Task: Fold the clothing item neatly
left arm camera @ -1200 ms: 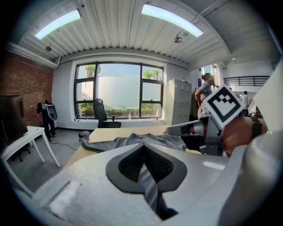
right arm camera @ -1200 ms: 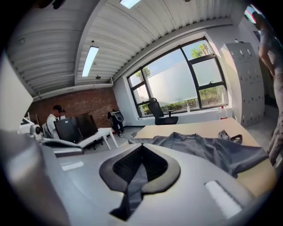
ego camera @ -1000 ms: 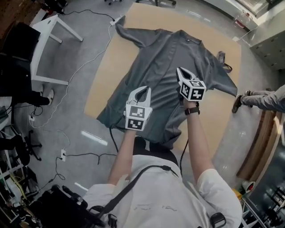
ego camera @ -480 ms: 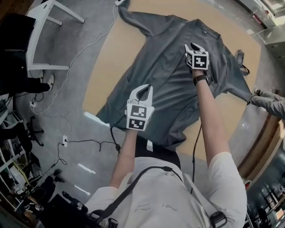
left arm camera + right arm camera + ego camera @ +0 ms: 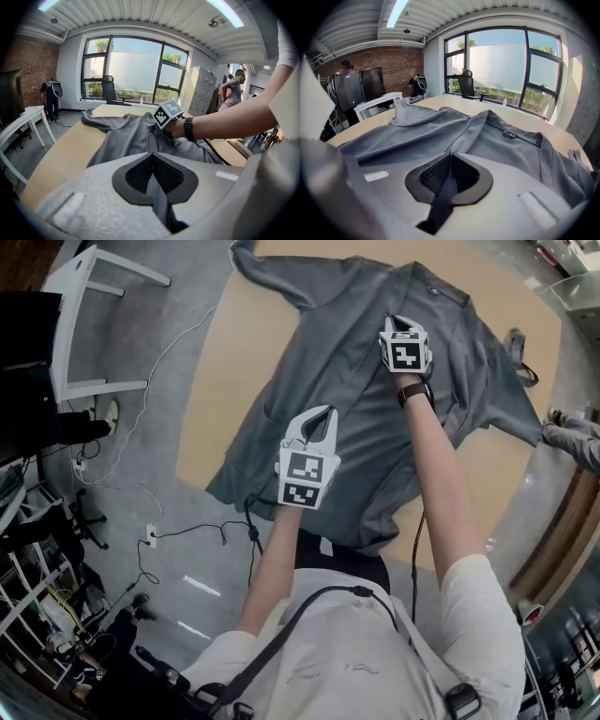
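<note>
Grey shirt [image 5: 361,460] lying spread on table [image 5: 225,381], collar far, hem near, long axis running near-far. Right gripper [image 5: 398,322] jaws just closing, apparently pinching front edge below collar. Left gripper [image 5: 322,412] clenched, gripping nothing, hovering over nearer left panel.

In the head view the shirt [image 5: 366,418] has its far sleeve [image 5: 272,273] running off the top edge, as does the table [image 5: 225,381]. Part of the near hem lies hidden behind the forearms of the person [image 5: 375,643]. A second person [image 5: 574,439] is cut by the right edge. A small dark thing [image 5: 516,341] beside the shirt cannot be made out.
</note>
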A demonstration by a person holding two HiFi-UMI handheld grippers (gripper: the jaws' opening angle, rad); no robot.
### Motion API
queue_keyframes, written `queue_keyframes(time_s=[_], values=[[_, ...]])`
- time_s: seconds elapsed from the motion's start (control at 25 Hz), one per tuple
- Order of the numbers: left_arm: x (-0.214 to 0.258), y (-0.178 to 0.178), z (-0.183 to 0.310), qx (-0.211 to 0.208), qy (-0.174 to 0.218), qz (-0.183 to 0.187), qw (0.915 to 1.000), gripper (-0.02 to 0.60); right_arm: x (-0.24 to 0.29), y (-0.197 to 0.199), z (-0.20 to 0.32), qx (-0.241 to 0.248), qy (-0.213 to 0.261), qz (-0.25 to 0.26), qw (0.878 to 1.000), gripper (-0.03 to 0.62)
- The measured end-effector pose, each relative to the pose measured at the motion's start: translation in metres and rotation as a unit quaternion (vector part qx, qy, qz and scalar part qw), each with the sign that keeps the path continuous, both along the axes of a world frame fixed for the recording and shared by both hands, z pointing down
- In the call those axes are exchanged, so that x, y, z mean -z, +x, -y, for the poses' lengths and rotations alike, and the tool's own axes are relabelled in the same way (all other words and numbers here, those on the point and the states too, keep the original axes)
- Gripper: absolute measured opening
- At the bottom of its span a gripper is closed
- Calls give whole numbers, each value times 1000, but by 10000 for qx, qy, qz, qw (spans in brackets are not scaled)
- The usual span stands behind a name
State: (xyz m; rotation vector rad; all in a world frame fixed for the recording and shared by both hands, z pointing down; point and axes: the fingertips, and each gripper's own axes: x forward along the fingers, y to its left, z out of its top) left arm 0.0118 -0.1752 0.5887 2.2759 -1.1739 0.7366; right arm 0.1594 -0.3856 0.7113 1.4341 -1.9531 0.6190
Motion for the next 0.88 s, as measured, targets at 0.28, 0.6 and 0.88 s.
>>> queue_keyframes(time_s=[0.28, 0.6, 0.88], values=[[0, 16, 0, -138, -5, -98, 9999, 3, 44, 17, -3, -22, 376, 387, 9985, 14], [4, 25, -13, -251, 16, -171, 9995, 3, 55, 75, -20, -223, 259, 155, 9993, 15], [-3, 0, -36, -234, -31, 37, 9997, 3, 8, 81, -33, -118, -336, -107, 9993, 22]])
